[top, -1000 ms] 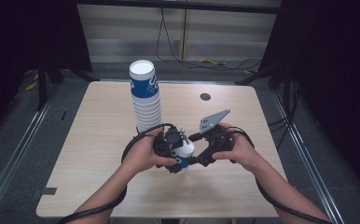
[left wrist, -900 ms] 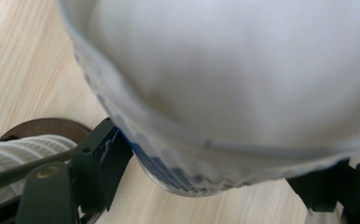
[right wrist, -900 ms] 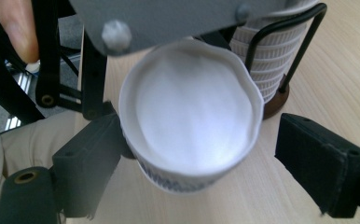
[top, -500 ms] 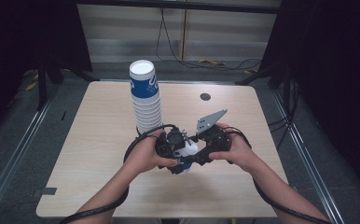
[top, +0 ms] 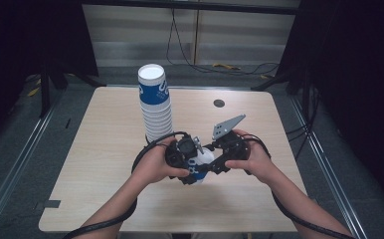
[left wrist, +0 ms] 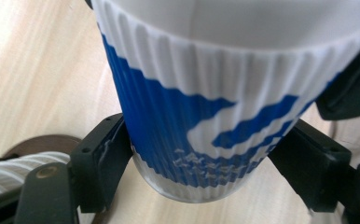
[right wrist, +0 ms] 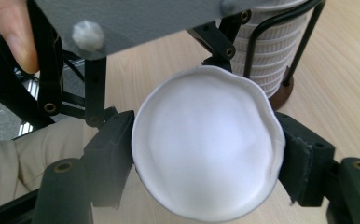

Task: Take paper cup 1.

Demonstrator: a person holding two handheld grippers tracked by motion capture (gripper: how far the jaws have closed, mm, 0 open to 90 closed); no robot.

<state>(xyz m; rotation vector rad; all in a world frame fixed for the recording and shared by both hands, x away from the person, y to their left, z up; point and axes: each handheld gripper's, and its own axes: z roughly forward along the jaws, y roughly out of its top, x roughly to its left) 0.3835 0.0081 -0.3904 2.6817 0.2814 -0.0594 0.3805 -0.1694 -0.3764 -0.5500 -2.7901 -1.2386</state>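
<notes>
I am holding a single blue-and-white paper cup (top: 200, 163) between my two claws, low in the middle of the high view, just above the near part of the table (top: 105, 149). My left claw (top: 186, 164) is coming in from the left of the cup and my right claw (top: 219, 160) from the right, so the two are meeting nose to nose around it.

In the left gripper view the cup (left wrist: 215, 121) is sitting squarely between the jaws of the left claw (left wrist: 201, 163), its ribbed wall filling the middle of the frame; both black pads are pressing on the narrow lower end, one at lower left and one at lower right. The jaws have just been easing apart a little, yet they are gripping the cup.

In the right gripper view I am looking straight at the cup's white round end (right wrist: 206, 144), centred in the frame, with the right claw (right wrist: 206, 158) clamping it from both sides. Its edge is looking slightly wavy under the squeeze. These jaws have just been closing in on it, and the pads are now bearing on it.

The tall stack of cups (top: 156, 104) is standing in its black wire holder just above my left hand (top: 152, 164), apart from the held cup.
</notes>
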